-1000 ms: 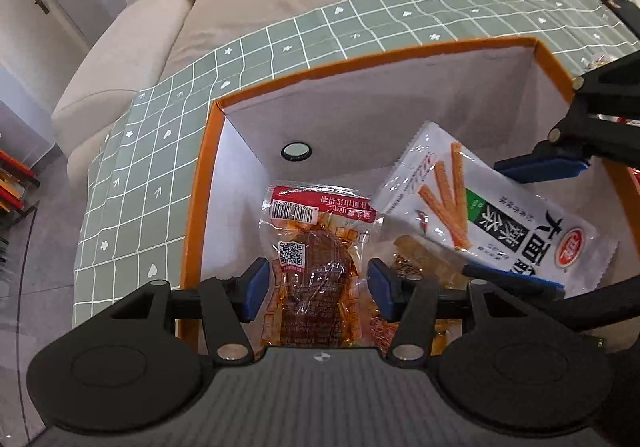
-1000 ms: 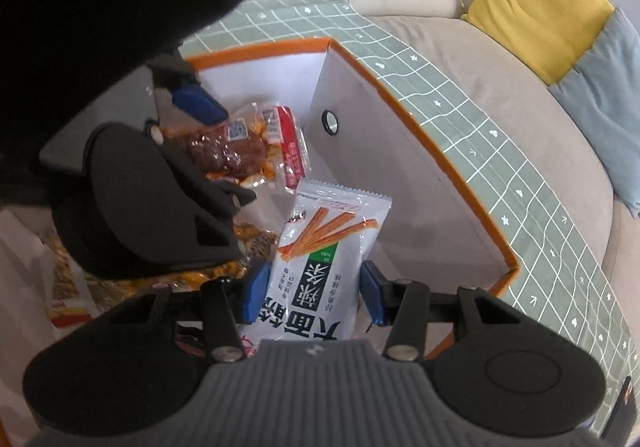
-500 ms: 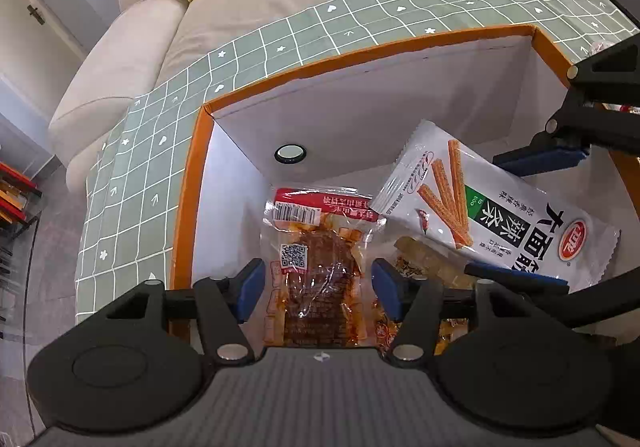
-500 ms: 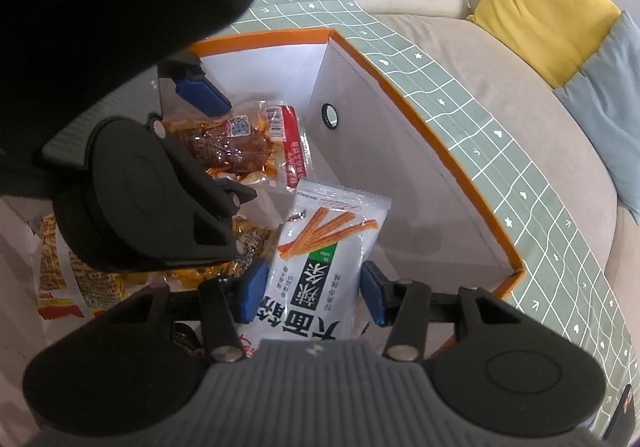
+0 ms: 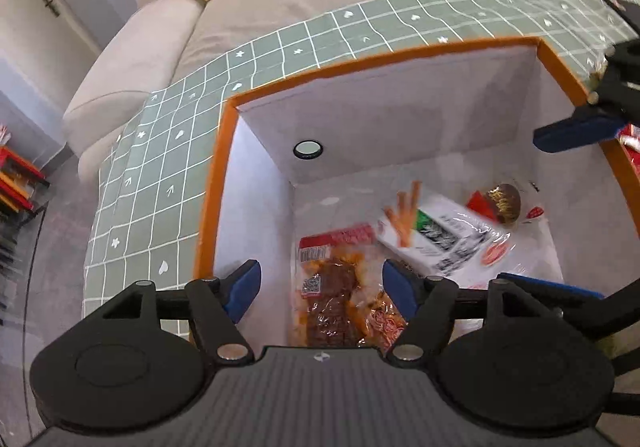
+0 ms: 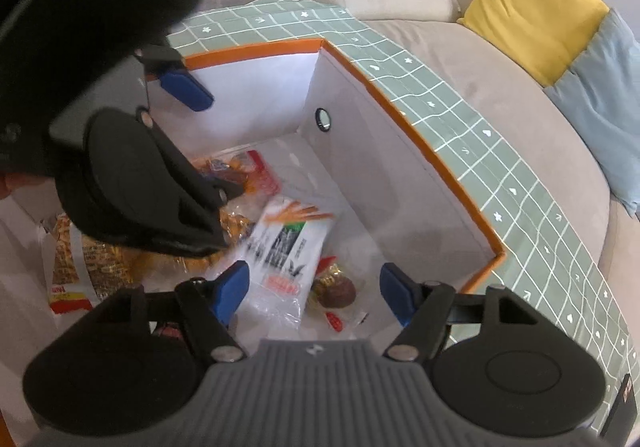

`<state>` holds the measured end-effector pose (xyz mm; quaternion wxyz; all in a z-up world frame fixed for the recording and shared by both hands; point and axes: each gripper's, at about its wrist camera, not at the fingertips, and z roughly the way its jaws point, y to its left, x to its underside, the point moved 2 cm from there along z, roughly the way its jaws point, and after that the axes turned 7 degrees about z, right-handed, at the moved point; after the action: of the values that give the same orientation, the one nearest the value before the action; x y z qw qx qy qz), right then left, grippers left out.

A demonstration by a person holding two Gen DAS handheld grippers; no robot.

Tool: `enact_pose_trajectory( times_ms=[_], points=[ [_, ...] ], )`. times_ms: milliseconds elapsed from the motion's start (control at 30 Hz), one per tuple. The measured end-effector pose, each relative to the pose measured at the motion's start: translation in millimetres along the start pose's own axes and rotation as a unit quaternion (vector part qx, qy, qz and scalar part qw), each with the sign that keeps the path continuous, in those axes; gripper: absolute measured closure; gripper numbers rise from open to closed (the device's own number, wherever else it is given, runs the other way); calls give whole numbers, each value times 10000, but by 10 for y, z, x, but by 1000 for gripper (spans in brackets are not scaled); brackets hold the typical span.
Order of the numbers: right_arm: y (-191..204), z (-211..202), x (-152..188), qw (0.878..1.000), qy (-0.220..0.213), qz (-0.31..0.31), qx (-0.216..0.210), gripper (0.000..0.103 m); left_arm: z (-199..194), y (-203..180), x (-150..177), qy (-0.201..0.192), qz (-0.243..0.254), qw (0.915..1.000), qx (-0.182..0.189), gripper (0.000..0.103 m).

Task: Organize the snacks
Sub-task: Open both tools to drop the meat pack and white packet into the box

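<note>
Orange-rimmed box (image 5: 224, 167) holds both packets; left gripper (image 5: 320, 285) and right gripper (image 6: 312, 293) fingers opening, empty—lift straight out.

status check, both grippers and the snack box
Left gripper and right gripper opening, nothing between fingers. White spicy-strip pack and red-brown meat pack lying inside orange-rimmed box. Nothing in the way.
</note>
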<state>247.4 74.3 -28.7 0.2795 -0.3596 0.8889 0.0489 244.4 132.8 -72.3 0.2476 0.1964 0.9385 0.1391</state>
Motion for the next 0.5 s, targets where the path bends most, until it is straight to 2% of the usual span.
enact_pose_trajectory(
  times_ms=[167,367,500],
  points=[
    [-75,-87,26,9991,-143,384,-46,31,-157,-1,30,-215,-112,9997,-57,21],
    [-153,-275,69,9949,-420,915,-59,29,-494,-43,74,-680,-354,9967,-275,21],
    [-174,-436,140,9923,-629,1065,-33,27,-701,-55,118,-888,-677,9936,-173,21]
  ],
)
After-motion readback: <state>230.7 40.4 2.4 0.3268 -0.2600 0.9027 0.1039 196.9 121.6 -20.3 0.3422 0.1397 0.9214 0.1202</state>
